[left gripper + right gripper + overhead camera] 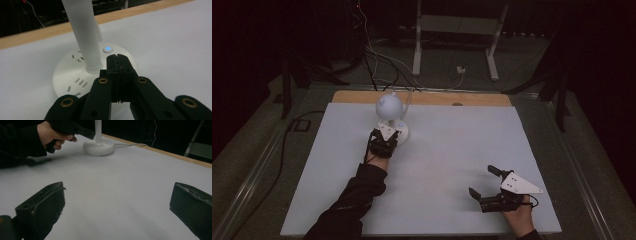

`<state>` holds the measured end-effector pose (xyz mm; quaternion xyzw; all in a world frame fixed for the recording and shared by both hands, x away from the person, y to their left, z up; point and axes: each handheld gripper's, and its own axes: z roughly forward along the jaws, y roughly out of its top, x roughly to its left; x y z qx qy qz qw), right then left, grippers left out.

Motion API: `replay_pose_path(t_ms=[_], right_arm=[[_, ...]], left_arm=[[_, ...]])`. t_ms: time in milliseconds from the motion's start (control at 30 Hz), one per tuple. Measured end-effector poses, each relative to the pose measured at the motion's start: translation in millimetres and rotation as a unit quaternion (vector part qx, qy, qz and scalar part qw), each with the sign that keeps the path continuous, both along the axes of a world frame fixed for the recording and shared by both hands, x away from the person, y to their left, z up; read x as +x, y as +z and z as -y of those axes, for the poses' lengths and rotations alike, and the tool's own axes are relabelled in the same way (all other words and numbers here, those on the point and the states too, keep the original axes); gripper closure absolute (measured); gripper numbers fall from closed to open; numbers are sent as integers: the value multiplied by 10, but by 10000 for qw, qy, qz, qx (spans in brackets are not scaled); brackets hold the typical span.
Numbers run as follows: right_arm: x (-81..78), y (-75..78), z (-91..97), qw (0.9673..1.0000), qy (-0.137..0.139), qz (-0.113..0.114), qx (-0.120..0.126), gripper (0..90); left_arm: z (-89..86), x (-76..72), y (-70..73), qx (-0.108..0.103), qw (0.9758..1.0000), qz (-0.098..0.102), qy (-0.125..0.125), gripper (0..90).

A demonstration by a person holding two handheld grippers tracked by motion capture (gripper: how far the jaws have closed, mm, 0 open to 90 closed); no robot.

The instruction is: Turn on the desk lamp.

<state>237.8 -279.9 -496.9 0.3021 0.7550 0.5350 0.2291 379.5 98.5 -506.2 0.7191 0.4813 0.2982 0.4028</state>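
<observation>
High view first: I see a pale grey-white table (452,165) with a strip of bare wood along its far edge, set in a dark room. A white desk lamp (390,112) stands on the table near that far edge, left of centre, its round head above a disc base. My left gripper (387,135) sits right over the lamp's base, jaws pressed fully together with nothing between them; in the left gripper view the tips (117,61) lie just short of a small button (107,48) glowing blue on the base (72,75), beside the white stem. My right gripper (484,182) rests well apart from the lamp, near the table's near right corner, jaws spread wide and empty. Beyond the lamp, cables (372,60) trail over a grey floor toward a white metal stand (457,30).
</observation>
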Motion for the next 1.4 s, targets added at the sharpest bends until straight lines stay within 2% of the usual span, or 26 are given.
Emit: replay_pose_path(t_ms=[167,233,600,1400], right_arm=[[-1,3,3,10000,7,17,4,0],[-1,3,3,10000,6,19,1,0],[-1,3,4,10000,8,11,-1,0],[1,-2,3,10000,25,-36,-2,0]], left_arm=[[-11,3,-50,1,10000,47,-58,900],[1,7,-87,61,9999,30,-132,900],[32,28,-169,305,9994,75,-116,900],[40,42,-198,360,9992,141,-98,900]])
